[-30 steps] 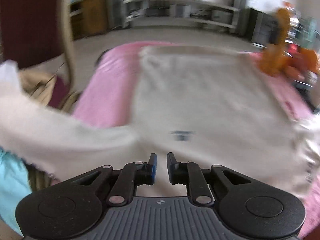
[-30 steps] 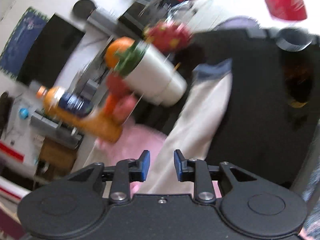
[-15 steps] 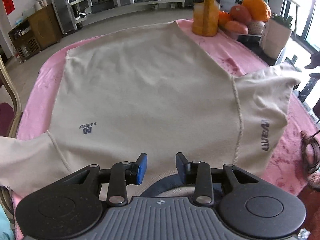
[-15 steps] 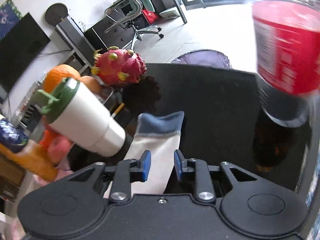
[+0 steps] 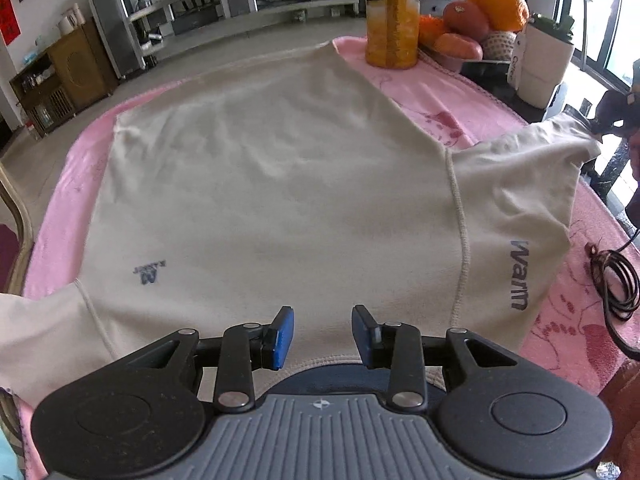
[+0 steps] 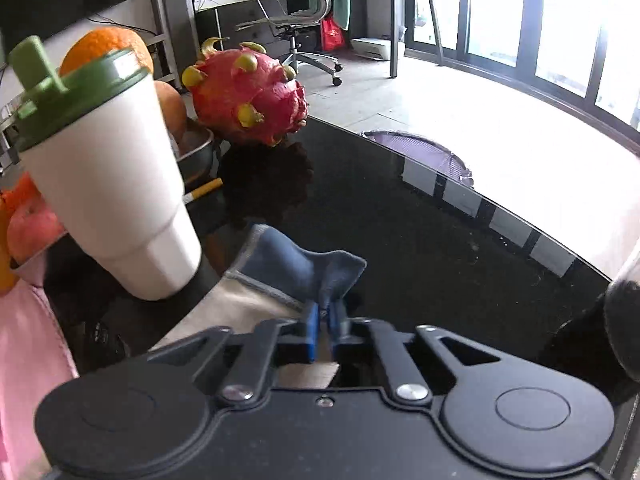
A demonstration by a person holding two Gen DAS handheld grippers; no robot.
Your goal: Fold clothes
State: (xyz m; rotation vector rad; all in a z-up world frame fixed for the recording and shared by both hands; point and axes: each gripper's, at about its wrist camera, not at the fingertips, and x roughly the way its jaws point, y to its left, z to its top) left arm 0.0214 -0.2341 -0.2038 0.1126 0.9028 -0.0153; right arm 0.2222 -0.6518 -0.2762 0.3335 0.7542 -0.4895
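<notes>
Left wrist view: the beige long-sleeved knit top (image 5: 272, 184) lies spread flat, body unfolded, on the pink printed cloth (image 5: 448, 120) covering the table. Its collar end is nearest me; the hem reaches toward the tall orange bottle (image 5: 392, 16) at the far end. One sleeve, printed with dark lettering, runs off to the right; the other trails off the left edge. My left gripper (image 5: 322, 336) hangs just above the collar, its blue pads well apart, holding nothing.

Right wrist view: my right gripper (image 6: 324, 330) is closed, pads together on the navy-blue ribbed cuff (image 6: 304, 264) of the sleeve. The cuff bunches up between the pads, over the glossy black tabletop (image 6: 420, 240). The white tumbler with a green lid (image 6: 104, 184) stands just beside the sleeve; the red dragon fruit (image 6: 248, 96) sits behind it.

Judgement: the step in hand is the sleeve fold, with the right sleeve gripped at its cuff and the body flat.

Next move calls for: carrying the cuff inward across the body, lifting clear of the tumbler, while the left claw pins the fabric near the collar against dragging.
</notes>
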